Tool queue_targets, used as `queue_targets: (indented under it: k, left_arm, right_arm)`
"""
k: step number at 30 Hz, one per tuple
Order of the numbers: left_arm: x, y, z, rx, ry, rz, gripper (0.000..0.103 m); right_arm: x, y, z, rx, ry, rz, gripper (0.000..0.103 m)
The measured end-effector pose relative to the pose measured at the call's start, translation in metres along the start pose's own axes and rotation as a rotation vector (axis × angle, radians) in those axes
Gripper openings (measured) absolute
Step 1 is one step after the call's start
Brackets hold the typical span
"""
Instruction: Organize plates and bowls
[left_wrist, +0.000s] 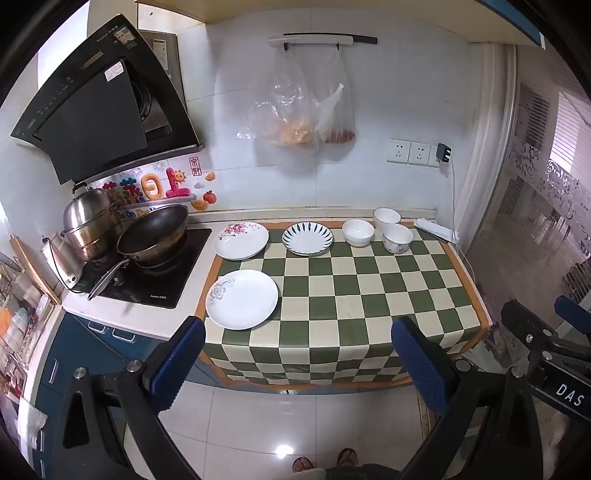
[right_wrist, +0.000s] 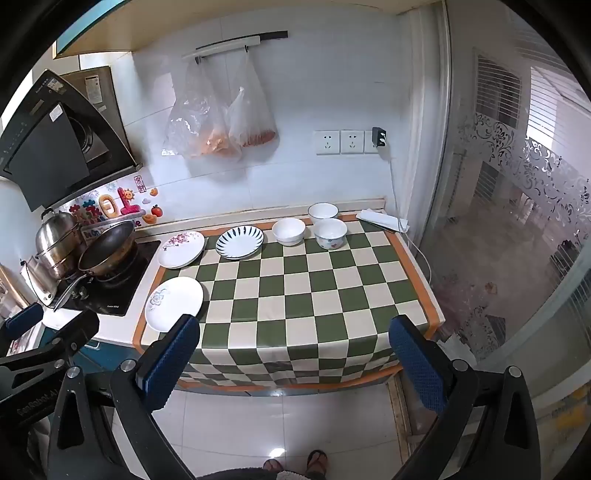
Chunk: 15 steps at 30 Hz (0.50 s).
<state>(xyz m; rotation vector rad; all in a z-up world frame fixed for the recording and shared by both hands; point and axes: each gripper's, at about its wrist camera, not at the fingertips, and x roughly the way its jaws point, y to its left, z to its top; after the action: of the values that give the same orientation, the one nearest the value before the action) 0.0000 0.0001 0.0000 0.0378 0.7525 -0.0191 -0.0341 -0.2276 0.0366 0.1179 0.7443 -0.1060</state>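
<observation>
Nothing organized yet, by the look of it. Left gripper (left_wrist: 299, 354) and right gripper (right_wrist: 295, 350) both stand wide apart and empty, hanging short of the checkered counter (left_wrist: 369, 295). Three plates lie separate ahead-left of the tools: near plate (left_wrist: 242, 299), floral plate (left_wrist: 242, 240), striped plate (left_wrist: 307, 238). Three bowls (left_wrist: 376, 230) cluster far ahead-right, unstacked. All stacking remains.

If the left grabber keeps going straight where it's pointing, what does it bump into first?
Probably the checkered cloth on the counter. The left gripper is open and empty, aimed down at bare squares right of the big white plate. No dish sits in that line, though depth is hard to judge here.
</observation>
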Motion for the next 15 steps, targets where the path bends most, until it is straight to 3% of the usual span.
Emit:
queue_targets:
  k: [15]
  left_arm:
    - [0.0023,0.0012,0.0033,0.004,-0.007,0.006,0.103]
  right_arm:
    - [-0.0013,0.0006,0.0013,-0.003,0.005,-0.004,0.103]
